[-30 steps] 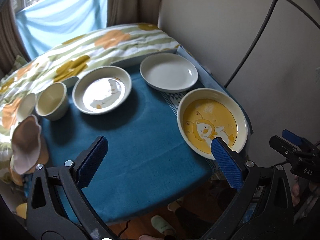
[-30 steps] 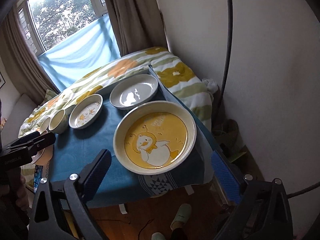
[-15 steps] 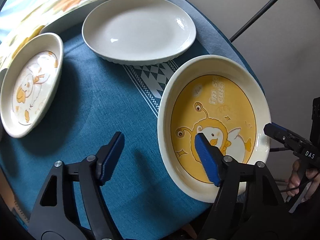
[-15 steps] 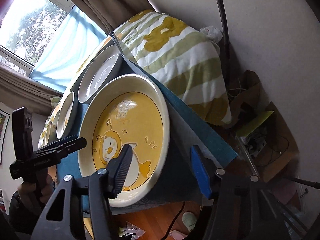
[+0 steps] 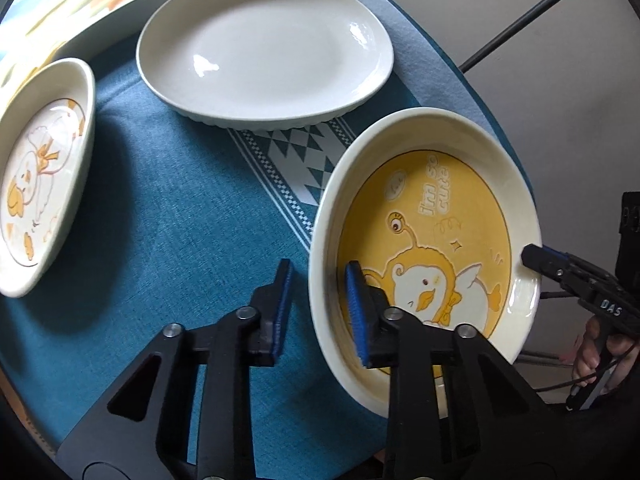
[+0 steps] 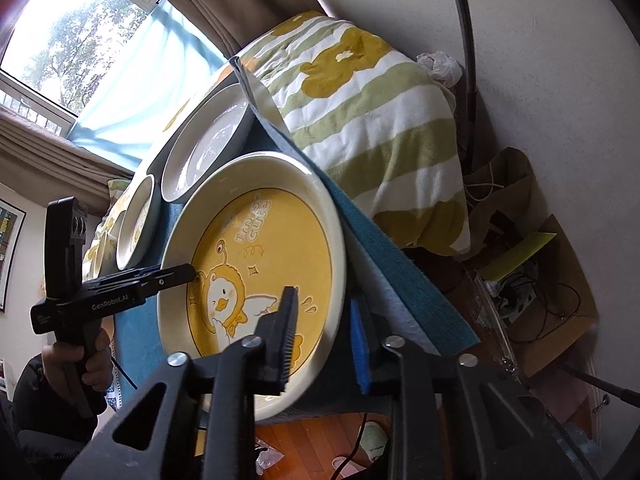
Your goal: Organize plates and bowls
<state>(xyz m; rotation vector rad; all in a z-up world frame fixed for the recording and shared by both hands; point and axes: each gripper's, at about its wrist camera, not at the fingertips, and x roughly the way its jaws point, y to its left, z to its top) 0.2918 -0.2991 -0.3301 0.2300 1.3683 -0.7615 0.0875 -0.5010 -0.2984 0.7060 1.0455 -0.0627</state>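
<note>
My left gripper (image 5: 318, 308) and right gripper (image 6: 324, 340) have just closed, pinching opposite rims of the yellow duck plate (image 5: 424, 240) reading "i'm so cute"; the white plate (image 5: 264, 48) lies beyond.

a home bedroom: flowered blanket (image 6: 372, 92), curtained window (image 6: 72, 36), wooden floor (image 6: 304, 440).

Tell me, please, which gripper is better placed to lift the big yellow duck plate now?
Neither alone: left gripper and right gripper each pinch the yellow duck plate at opposite rims, so a two-handed lift looks best.
</note>
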